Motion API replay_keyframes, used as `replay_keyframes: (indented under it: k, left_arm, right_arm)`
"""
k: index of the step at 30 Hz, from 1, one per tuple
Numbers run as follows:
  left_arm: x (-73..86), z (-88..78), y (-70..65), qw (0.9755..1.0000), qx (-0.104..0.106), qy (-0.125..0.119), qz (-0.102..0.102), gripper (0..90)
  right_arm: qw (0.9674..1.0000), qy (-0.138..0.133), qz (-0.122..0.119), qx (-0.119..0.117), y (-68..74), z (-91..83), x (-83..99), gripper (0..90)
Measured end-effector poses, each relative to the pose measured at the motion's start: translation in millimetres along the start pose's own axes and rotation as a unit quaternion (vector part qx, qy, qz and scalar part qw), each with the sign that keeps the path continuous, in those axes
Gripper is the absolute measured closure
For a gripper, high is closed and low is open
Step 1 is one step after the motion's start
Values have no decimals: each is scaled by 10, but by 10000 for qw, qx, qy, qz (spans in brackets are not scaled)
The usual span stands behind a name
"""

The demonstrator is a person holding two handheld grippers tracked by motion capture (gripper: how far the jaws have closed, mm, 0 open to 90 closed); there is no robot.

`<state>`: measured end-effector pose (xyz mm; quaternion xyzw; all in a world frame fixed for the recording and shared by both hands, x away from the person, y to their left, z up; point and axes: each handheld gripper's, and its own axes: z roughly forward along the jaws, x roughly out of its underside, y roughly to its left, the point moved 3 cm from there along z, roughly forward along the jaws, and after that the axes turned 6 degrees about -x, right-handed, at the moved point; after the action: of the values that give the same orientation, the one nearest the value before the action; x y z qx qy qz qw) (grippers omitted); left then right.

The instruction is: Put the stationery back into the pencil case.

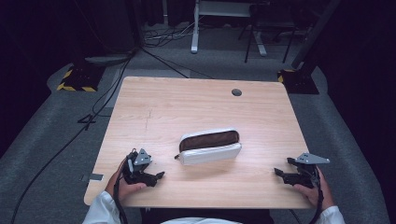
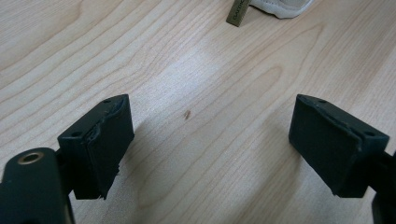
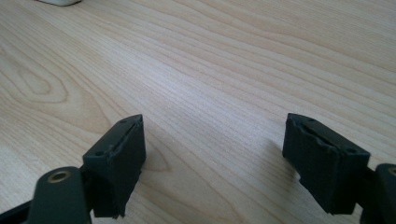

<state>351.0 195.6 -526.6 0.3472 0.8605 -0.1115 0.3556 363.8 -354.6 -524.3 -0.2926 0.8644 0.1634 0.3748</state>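
No text, brand or number can be read anywhere; the one place that bears lettering is a small brass-coloured zipper tag (image 2: 237, 12) in the left gripper view, which carries a line of dark characters along its length, too small and blurred to make out; this tag lies on the wood just beside the end of the white pouch (image 2: 280, 5). The only sign-like marking is the yellow-and-black hazard striping on a black base (image 1: 77, 80) on the floor, well beyond the pouch (image 1: 210, 146) and off its far left; a second black base (image 1: 297, 78) well beyond the pouch on its far right shows a trace of yellow at one edge, without lettering.
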Motion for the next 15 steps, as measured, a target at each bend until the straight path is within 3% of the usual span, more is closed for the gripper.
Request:
replay_keyframes:
  k: [15]
  left_arm:
    - [-5, 2, 5, 10000, -57, 15, 16, 137]
  right_arm:
    - [10000, 0, 0, -1, 0, 0, 0, 219]
